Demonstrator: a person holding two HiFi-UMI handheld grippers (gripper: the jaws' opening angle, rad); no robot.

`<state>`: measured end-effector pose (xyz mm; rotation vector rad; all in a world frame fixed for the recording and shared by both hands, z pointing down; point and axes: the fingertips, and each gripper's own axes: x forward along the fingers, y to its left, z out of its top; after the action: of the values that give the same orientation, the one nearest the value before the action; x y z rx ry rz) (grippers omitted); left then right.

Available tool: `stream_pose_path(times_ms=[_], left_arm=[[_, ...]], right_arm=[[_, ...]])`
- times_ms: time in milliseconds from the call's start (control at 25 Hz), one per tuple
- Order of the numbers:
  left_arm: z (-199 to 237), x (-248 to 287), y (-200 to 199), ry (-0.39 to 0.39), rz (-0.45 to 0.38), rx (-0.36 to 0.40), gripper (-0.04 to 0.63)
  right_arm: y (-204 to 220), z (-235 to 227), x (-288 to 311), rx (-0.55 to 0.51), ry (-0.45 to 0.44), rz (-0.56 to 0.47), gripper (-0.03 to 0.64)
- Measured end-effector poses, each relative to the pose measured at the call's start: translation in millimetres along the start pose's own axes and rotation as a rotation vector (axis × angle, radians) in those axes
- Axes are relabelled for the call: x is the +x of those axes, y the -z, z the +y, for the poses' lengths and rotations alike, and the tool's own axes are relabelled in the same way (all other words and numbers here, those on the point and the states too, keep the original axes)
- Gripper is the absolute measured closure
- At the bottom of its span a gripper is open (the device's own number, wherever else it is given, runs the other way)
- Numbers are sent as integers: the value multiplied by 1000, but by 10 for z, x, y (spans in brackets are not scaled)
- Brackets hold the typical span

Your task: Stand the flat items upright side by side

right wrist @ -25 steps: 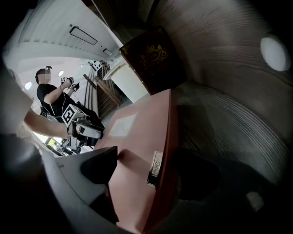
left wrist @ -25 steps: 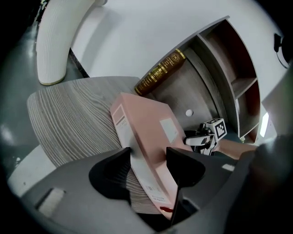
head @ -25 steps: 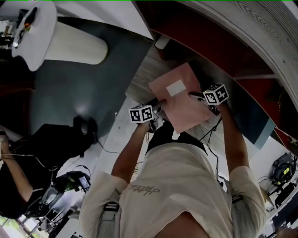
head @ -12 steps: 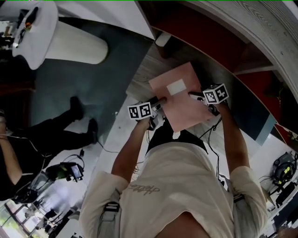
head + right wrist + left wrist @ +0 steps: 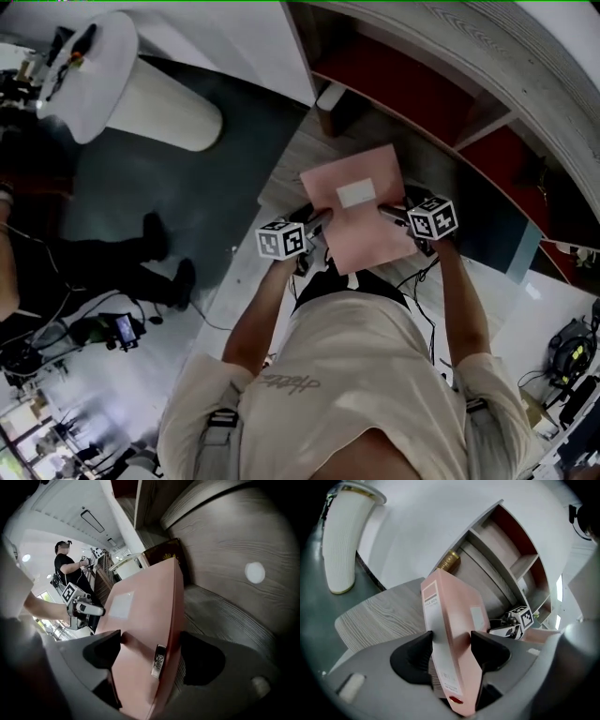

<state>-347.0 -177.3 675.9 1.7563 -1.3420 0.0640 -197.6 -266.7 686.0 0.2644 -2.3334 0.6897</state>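
Head view. I hold the pink file box (image 5: 361,220) with both tools over the wood-grain top (image 5: 291,159), in front of the shelf unit (image 5: 403,94). The left gripper (image 5: 319,218) has one long edge and the right gripper (image 5: 389,212) the opposite edge. The broad face with its white label (image 5: 356,195) looks up at the camera, so the box lies closer to flat than upright. No other flat item can be made out from here.

Left gripper view. The jaws are clamped on the pink file box (image 5: 450,620) at its spine, with a pad pressing on each side of the left gripper (image 5: 450,641). The spine print shows only here. Beyond the box a dark brown item (image 5: 449,562) with gold on it sits at the foot of the shelf unit (image 5: 506,541). I cannot tell whether it stands or leans. The right gripper (image 5: 513,625) shows at the far edge.

Right gripper view. The right gripper (image 5: 150,653) is closed across the opening edge of the pink file box (image 5: 140,616), near the metal clasp (image 5: 159,660), which no other view shows. The dark brown item (image 5: 164,555) is just past the box's far corner. Another person (image 5: 68,566) stands in the background.

Progress, my judgement: nothing pink stands upright yet. This box needs tipping onto an edge and setting beside a neighbour, probably the brown item.
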Motion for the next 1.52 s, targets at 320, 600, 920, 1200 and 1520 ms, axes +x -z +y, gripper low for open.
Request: stream_pose_path(times_ms=[320, 600, 920, 1200, 1520], left_arm=[[-316, -244, -338, 57, -65, 157, 337], [-656, -396, -450, 142, -85, 273, 353], [-941, -601, -256, 248, -91, 388, 365], [-1134, -809, -5, 326, -54, 472, 368], [-1192, -883, 145, 349, -82, 495, 358]], right_arm=[[-164, 160, -297, -93, 87, -85, 222], [-164, 241, -598, -185, 176, -162, 224], [62, 406, -849, -242, 258, -200, 230], [347, 630, -1021, -248, 330, -191, 232], [522, 707, -1118, -229, 396, -211, 257]])
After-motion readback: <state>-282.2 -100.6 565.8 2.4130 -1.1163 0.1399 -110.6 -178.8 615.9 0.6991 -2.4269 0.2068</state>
